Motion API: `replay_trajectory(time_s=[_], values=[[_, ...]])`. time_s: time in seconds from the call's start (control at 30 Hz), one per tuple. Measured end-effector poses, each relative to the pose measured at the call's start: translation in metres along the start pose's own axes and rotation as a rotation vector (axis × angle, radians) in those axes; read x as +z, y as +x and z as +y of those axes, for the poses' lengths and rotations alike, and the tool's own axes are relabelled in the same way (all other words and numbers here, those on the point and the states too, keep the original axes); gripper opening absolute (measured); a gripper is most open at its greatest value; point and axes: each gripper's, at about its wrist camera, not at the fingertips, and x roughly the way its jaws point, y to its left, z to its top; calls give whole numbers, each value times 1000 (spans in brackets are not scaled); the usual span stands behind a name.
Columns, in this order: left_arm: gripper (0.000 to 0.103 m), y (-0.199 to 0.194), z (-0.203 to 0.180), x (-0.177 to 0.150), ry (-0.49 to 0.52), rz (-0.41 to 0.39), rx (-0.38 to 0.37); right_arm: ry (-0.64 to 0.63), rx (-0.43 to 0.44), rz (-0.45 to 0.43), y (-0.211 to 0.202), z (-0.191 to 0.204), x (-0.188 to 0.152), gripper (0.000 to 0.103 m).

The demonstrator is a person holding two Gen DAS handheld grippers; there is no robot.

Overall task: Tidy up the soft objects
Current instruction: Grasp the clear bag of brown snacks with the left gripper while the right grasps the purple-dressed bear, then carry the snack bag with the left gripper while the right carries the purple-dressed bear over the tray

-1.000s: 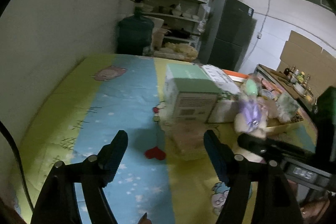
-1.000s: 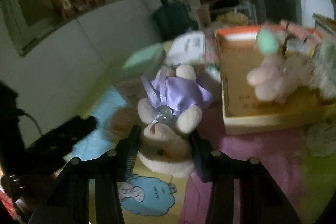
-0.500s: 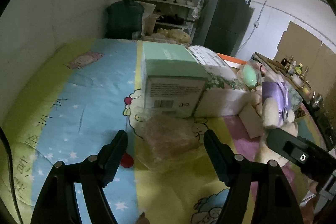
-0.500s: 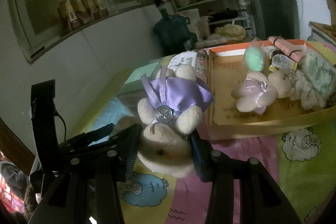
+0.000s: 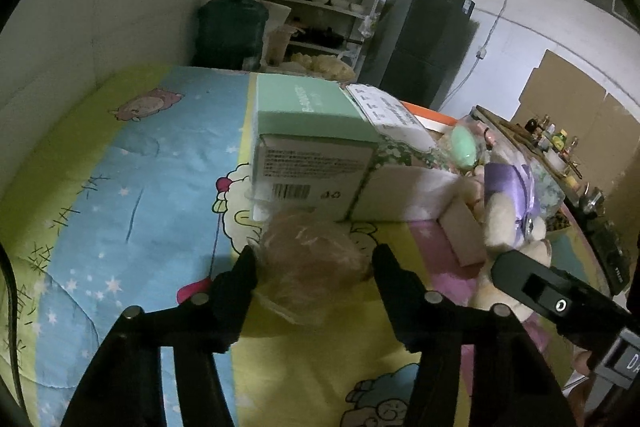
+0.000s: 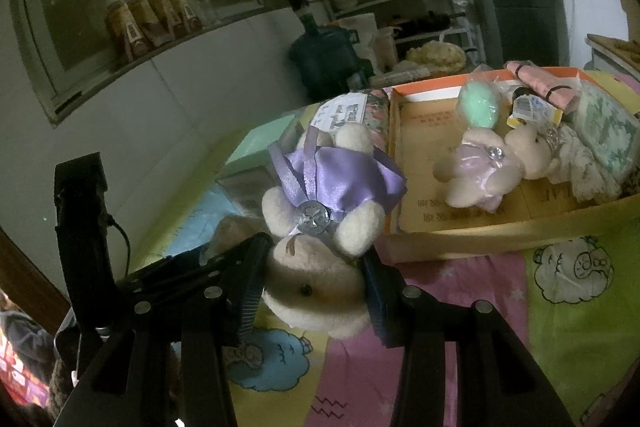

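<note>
Gripping a Plush Bear Beside an Open Box of Soft Toys

Left wrist view. The left gripper had its two fingers spread wide, one on each side of a brownish soft item in clear wrap that lay on the cartoon-print cloth. The left finger sat against the wrap's edge; whether the other finger touched it could not be told. Just behind the wrapped item stood a green-topped box with a floral box beside it. At the right edge, the purple-dressed bear appeared above the dark body of the other tool.

Right wrist view. The right gripper was pinching the purple-dressed bear by its cream head, both fingers pressed into the plush, with the body and satin dress extending away from the camera. Close behind and to the right sat an orange-rimmed cardboard box, which held a second, paler bear, a green puff, a pink roll and a floral-print pack.
</note>
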Motion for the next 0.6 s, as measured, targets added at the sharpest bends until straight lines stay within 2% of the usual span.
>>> replay_trajectory(time_s=[0.17, 0.6], values=[[52, -2, -1, -2, -7, -7, 1, 0, 1, 2, 1, 1, 0, 47], [51, -14, 2, -6, -16, -30, 10, -8, 1, 0, 3, 5, -2, 47]])
